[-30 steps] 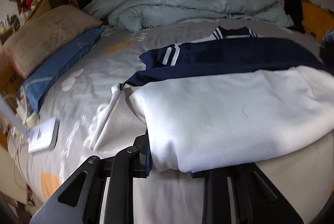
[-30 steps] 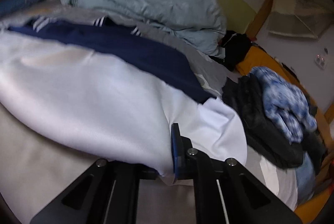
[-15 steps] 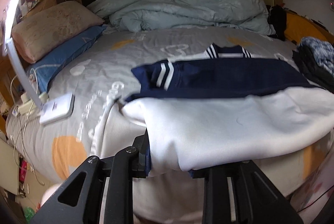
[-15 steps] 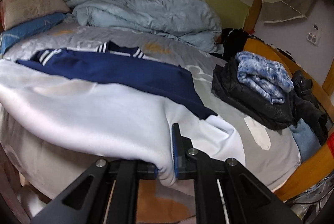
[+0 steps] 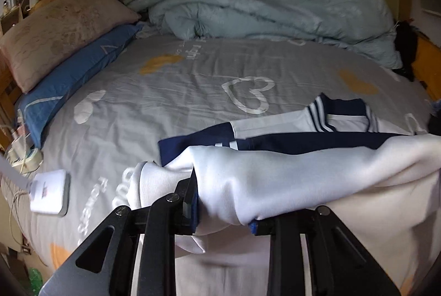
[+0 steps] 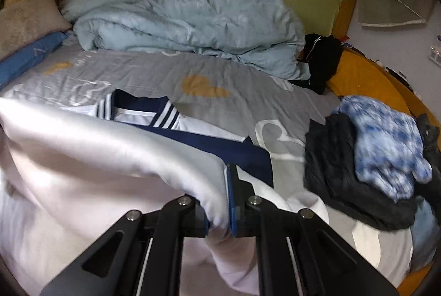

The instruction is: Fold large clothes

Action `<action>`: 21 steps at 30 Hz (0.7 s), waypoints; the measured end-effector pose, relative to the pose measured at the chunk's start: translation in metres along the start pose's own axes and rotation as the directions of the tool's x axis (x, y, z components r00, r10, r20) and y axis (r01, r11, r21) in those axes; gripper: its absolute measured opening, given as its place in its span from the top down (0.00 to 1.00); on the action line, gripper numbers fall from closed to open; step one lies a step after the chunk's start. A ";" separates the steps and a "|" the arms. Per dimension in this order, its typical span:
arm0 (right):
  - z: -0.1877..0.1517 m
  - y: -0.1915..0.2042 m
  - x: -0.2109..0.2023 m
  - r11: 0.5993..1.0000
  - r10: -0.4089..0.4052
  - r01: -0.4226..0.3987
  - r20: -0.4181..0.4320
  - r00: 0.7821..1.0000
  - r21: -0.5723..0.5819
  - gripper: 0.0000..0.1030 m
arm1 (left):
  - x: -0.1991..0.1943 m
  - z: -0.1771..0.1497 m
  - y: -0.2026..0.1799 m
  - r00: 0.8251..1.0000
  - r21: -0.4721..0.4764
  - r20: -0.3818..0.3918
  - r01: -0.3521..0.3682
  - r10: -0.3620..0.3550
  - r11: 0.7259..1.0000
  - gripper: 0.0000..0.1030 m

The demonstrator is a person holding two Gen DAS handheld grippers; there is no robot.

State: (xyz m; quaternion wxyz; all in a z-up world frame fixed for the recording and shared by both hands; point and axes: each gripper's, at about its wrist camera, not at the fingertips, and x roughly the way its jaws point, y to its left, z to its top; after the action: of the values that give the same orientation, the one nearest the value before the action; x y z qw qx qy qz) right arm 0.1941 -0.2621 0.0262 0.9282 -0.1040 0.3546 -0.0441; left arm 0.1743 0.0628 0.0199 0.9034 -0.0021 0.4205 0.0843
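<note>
A large white and navy jacket (image 5: pixel 297 174) with striped collar lies partly on the grey bedsheet (image 5: pixel 171 92), its near white edge lifted off the bed. My left gripper (image 5: pixel 223 213) is shut on a thick bunch of the white fabric at the garment's left end. In the right wrist view the same jacket (image 6: pixel 91 158) stretches away to the left, and my right gripper (image 6: pixel 219 213) is shut on its right-hand white edge. The navy part and collar (image 6: pixel 137 108) rest flat on the bed beyond the raised fold. Fabric hides the pads of both grippers.
A crumpled light-blue duvet (image 5: pixel 261 6) fills the back of the bed. Pillows (image 5: pixel 63 28) lie at the left, with a white device (image 5: pixel 49 195) and cables near the left edge. A pile of dark and blue-patterned clothes (image 6: pixel 377 152) sits at the right, by the wooden frame (image 6: pixel 372 78).
Both grippers lifted and pulled the white edge back toward the bed's near side, then carried it forward again. More bare grey sheet shows beyond the jacket, and the collar is uncovered.
</note>
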 end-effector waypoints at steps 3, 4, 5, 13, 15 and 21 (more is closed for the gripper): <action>0.012 0.003 0.027 1.000 0.003 -0.003 -0.031 1.000 -0.001 0.91 | 0.034 0.008 -0.007 0.998 0.017 -0.061 -0.027 0.028 0.999 0.74; 0.014 0.003 0.035 1.000 0.005 -0.005 -0.045 0.999 -0.006 0.91 | 0.043 0.008 -0.009 0.996 0.020 -0.080 -0.032 0.033 0.999 0.74; 0.016 0.005 0.045 1.000 0.010 -0.011 -0.063 0.998 -0.012 0.91 | 0.052 0.007 -0.011 0.995 0.027 -0.091 -0.037 0.040 0.999 0.74; 0.013 0.018 0.086 0.997 -0.015 0.006 -0.101 0.995 -0.082 0.80 | 0.077 0.000 -0.032 0.995 0.181 -0.058 -0.073 0.085 0.981 0.50; 0.013 0.016 0.088 0.996 -0.031 0.023 -0.082 0.996 -0.090 0.54 | 0.071 -0.002 -0.034 0.997 0.198 -0.033 -0.063 0.071 0.978 0.31; 0.010 -0.001 0.065 0.997 0.041 -0.044 -0.038 0.998 -0.069 0.19 | 0.012 -0.009 -0.025 0.989 0.228 0.150 -0.018 -0.017 0.974 0.04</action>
State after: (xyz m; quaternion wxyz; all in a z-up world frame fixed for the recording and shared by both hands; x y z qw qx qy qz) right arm 0.2493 -0.2713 -0.0088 0.9180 -0.1280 0.3750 -0.0139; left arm 0.1783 0.0397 0.0034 0.9268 0.1085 0.3577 0.0356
